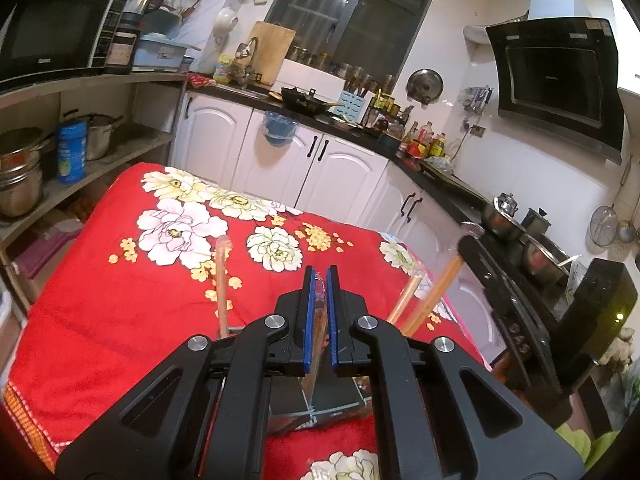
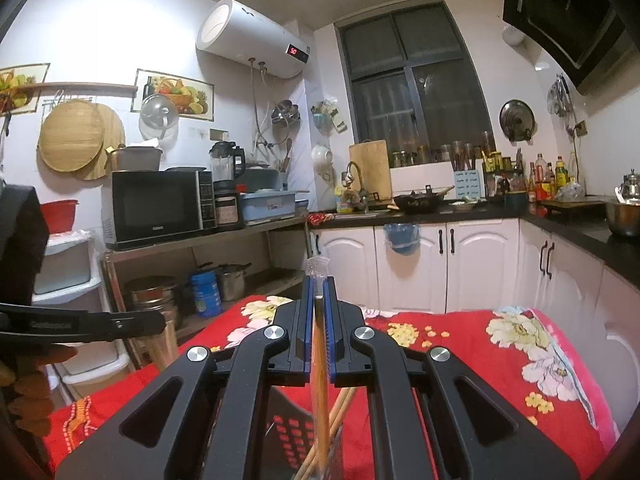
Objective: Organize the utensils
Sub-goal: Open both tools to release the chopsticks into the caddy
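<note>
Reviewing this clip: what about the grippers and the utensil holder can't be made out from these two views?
- Left wrist view: the left gripper is shut on a clear holder wall; its body hides the holder's inside.
- Right wrist view: the right gripper clamps wrapped chopsticks; their lower ends are cut off by the bottom edge.
- Left wrist view: leaning chopsticks are motion-blurred; count unclear.

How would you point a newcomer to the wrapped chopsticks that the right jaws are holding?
Start at the red floral cloth. Above it, the right gripper is closed on wrapped chopsticks. Unlike the loose ones leaning below, this pair stands upright, its clear wrapper poking past the blue pads.
</note>
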Available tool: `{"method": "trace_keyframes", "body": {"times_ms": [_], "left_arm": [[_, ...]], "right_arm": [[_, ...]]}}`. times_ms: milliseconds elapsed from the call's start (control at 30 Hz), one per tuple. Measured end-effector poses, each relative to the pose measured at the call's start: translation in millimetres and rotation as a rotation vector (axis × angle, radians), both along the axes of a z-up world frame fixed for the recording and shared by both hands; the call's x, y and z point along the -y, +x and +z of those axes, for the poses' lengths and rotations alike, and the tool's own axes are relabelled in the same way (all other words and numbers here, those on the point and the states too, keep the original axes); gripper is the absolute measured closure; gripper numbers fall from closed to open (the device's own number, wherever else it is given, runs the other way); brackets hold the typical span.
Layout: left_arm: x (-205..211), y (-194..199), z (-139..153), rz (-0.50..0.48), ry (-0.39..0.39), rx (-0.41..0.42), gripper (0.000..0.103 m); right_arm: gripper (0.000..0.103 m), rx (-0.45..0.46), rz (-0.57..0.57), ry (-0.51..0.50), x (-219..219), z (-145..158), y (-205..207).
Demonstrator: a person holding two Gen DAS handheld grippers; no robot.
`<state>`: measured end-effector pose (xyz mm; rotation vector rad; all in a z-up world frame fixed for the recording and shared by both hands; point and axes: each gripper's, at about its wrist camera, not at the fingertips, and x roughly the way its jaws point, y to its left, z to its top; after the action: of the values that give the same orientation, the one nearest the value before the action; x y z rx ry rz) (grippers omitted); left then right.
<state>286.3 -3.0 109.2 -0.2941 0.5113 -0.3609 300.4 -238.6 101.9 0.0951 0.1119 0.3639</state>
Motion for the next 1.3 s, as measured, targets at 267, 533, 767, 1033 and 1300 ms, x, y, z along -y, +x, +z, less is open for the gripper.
{"method": "trace_keyframes", "body": {"times_ms": [267, 533, 767, 1033, 1300], "left_arm": [[-4, -7, -4, 0.010, -0.004, -0.008, 0.102], [-5, -13, -6, 0.014, -0.004, -0.012, 0.102], [-8, -18, -10, 0.021, -0.007, -0.017, 0.100], [-14, -28, -14, 0.037, -0.018, -0.030, 0.074], [-19, -44, -13, 0.053, -0.012, -0.011, 0.036]], "right_arm": [[0.097, -0.042, 0.014, -0.008, 6, -2, -17], [0.081, -0.082, 0.008, 0.007, 14, -6, -27], [0.069, -0.105, 0.012, 0.008, 18, -9, -35], [0.049, -0.161, 0.010, 0.002, 20, -16, -43], [0.041, -0.221, 0.009, -0.009, 23, -26, -53]]}}
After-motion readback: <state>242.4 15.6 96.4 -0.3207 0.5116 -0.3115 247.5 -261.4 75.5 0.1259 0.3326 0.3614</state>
